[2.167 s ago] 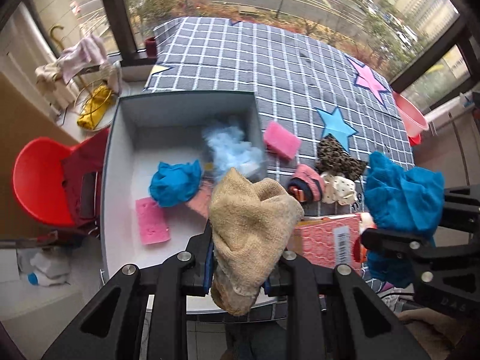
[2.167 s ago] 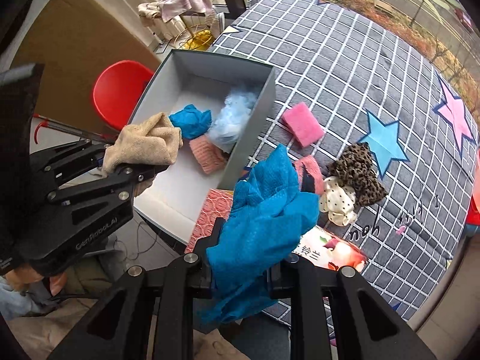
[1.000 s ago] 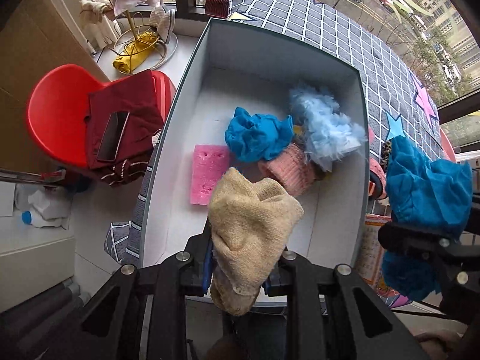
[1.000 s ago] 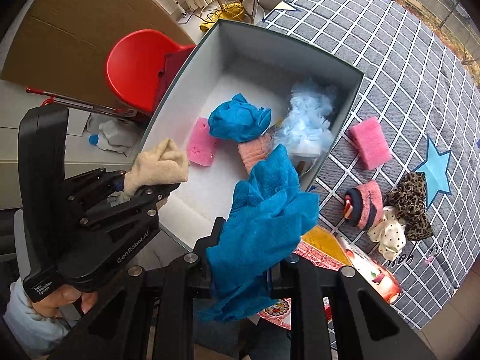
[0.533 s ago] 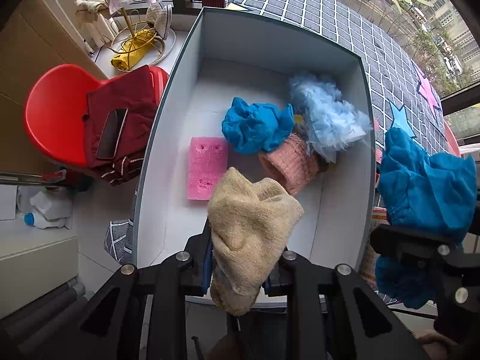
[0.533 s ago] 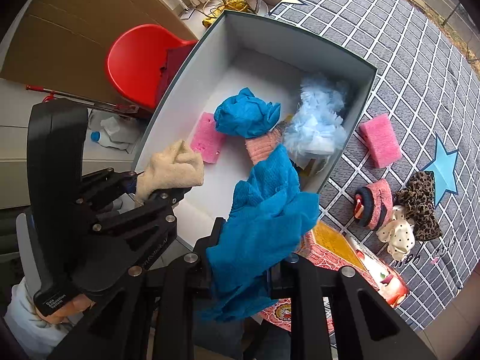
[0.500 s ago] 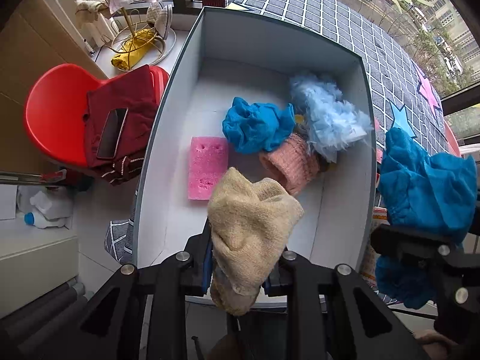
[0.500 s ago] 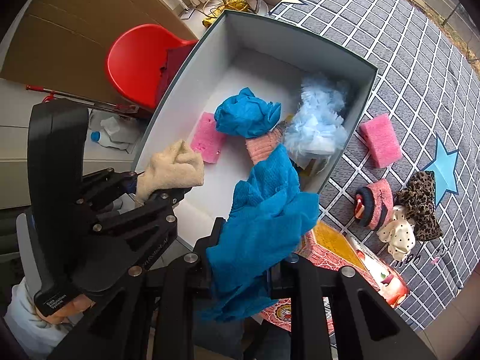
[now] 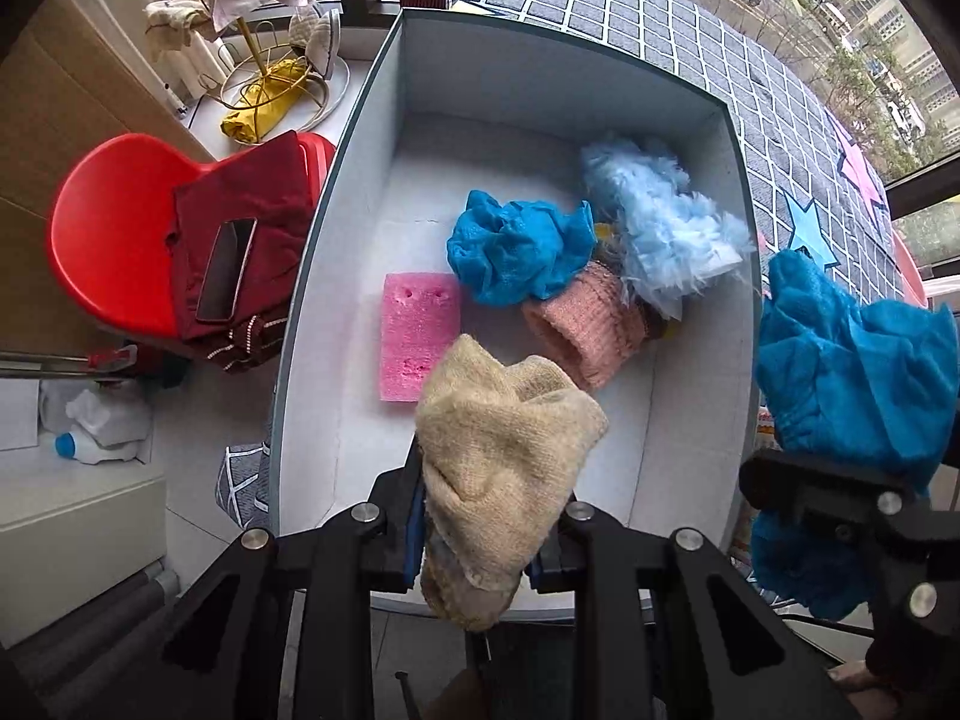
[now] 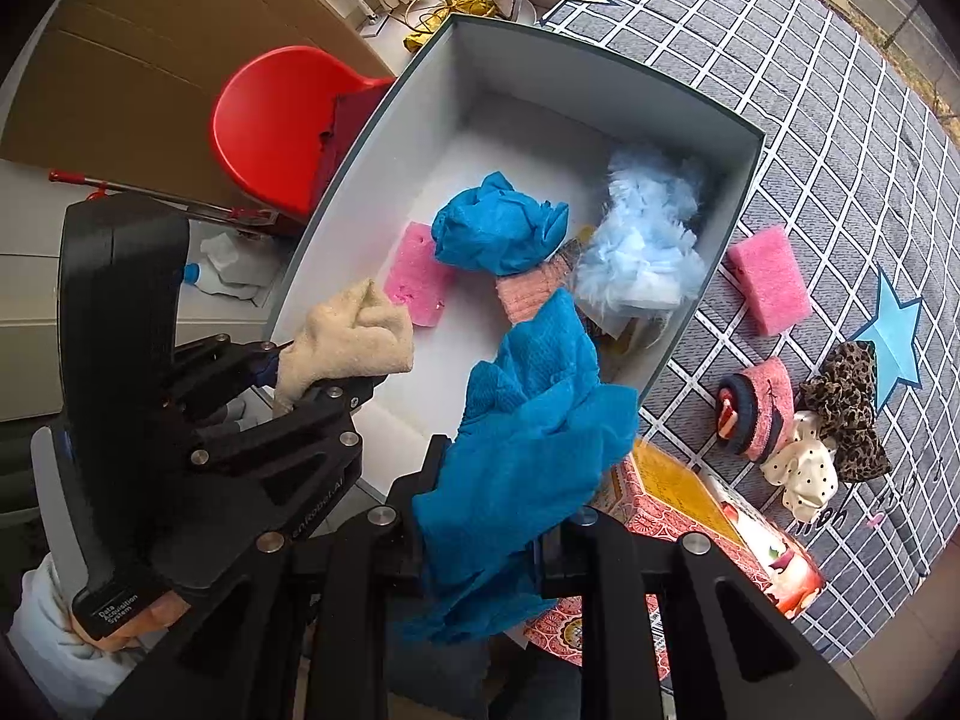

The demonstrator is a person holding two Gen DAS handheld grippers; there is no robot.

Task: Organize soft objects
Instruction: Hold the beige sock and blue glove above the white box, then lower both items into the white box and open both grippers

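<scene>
Over the near end of the grey storage box point(image 9: 360, 138), the left gripper point(image 9: 474, 534) points straight down, its fingers pinched on a beige knitted cloth point(image 9: 504, 450). Just beyond the box's right wall, the right gripper point(image 10: 486, 546) has its fingers clamped on a teal blue cloth point(image 10: 528, 450), at its near right corner. Farther inside the box lie a pink sponge point(image 9: 417, 345), a pink knitted piece point(image 9: 585, 336), a crumpled teal cloth point(image 9: 519, 255) and a pale blue fluffy item point(image 9: 657, 222). Outside the box's right wall, on the checked tablecloth point(image 10: 840, 120), a second pink sponge point(image 10: 768, 279) and a leopard-print bow point(image 10: 846, 408) wait. Judgement: both cloths are at the drop stage. Next, the left fingers should part over bare box floor; the right must shift inward first.
</scene>
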